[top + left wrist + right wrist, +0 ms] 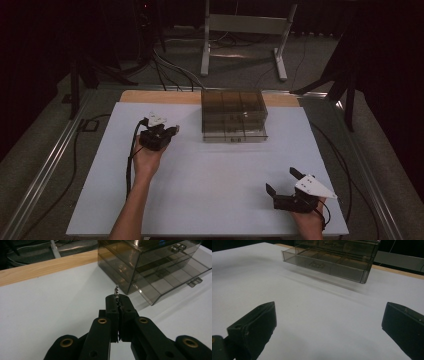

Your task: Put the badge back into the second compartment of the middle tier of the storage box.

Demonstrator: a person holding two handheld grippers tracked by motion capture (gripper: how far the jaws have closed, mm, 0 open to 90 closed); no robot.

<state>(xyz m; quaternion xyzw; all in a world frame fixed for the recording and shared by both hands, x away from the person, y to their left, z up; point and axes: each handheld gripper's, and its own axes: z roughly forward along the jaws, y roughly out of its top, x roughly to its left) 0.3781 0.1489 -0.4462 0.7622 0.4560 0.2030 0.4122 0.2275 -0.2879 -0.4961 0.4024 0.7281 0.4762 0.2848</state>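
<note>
A smoky see-through drawer box (233,115) stands at the back middle of the white board, its bottom drawer (324,263) pulled out a little. My left gripper (173,131) hovers left of the box and points toward it. In the left gripper view its jaws (119,298) are pressed together on a small silvery metal piece (116,289) that sticks up from the tips, close to the box's corner (130,290). My right gripper (282,180) rests near the front right edge, open, with only bare board between its fingers (329,306).
The white board (210,185) lies on a table with a wooden strip (150,96) along the back. Cables trail off the left side (80,145). A metal stand (245,30) and dark tripod legs (345,85) are on the floor behind.
</note>
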